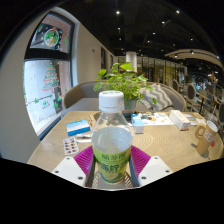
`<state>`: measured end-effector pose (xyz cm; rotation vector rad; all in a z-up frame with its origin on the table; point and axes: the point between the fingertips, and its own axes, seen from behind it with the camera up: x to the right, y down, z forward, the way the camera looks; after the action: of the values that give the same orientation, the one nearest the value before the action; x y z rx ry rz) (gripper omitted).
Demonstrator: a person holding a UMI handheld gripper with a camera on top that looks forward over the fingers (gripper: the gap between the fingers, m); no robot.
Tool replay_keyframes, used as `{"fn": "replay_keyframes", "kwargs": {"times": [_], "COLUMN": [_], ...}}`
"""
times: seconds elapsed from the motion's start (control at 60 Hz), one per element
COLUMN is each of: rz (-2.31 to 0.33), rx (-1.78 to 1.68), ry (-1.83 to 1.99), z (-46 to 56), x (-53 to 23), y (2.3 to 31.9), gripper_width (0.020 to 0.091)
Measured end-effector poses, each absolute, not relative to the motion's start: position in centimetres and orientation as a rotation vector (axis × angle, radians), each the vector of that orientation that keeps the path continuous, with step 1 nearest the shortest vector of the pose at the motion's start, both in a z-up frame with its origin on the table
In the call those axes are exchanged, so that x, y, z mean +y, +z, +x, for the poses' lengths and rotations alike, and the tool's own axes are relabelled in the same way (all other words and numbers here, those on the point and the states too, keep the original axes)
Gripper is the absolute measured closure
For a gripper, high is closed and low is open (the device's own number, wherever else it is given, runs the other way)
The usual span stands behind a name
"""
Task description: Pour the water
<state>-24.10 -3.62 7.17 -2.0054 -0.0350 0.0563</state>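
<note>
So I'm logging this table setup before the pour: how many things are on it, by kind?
Water bottle, standing between the gripper fingers: 1
Potted plant: 1
Blue pack: 1
Blister strip: 1
White box: 1
Total: 5. Further small items beyond the bottle are too unclear to name.

The water bottle (112, 140) between the fingers is clear, glossy plastic with a matt white screw cap (111, 100) and a smooth green-and-white printed label (112, 161). Both pads (85, 158) pressing its sides look like matt magenta rubber or foam (which one is hard to tell) on white hard-plastic fingers. The table (170, 146) beyond is pale wood-look laminate, smooth with a soft sheen. The potted plant (124, 80) behind the bottle has slightly glossy green leaves. Left of the bottle, a blister pack (70, 146) looks like shiny foil
</note>
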Motion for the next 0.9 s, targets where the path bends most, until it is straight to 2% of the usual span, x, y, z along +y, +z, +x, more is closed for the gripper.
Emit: {"fn": "replay_keyframes", "kwargs": {"times": [0.183,0.317,0.45,0.65,0.767,0.9], "rz": [-1.997,-2.009,-1.984,-1.875,-1.769,-1.623], "rx": [-0.089,-0.113,-0.035,0.31,0.489,0.753], "ry": [0.048,0.086,0.235,0.74,1.005,1.292], "z": [-24.4,-24.7,-24.0,-19.9,-15.3,-8.9], "x": [-3.4,-3.9,-4.5,-4.1,-3.7,-2.5], "y": [7.3,9.1,14.1,24.4,29.0,30.8], "gripper_width": [0.0693,0.0713,0.0716,0.0715,0.0717,0.072]}}
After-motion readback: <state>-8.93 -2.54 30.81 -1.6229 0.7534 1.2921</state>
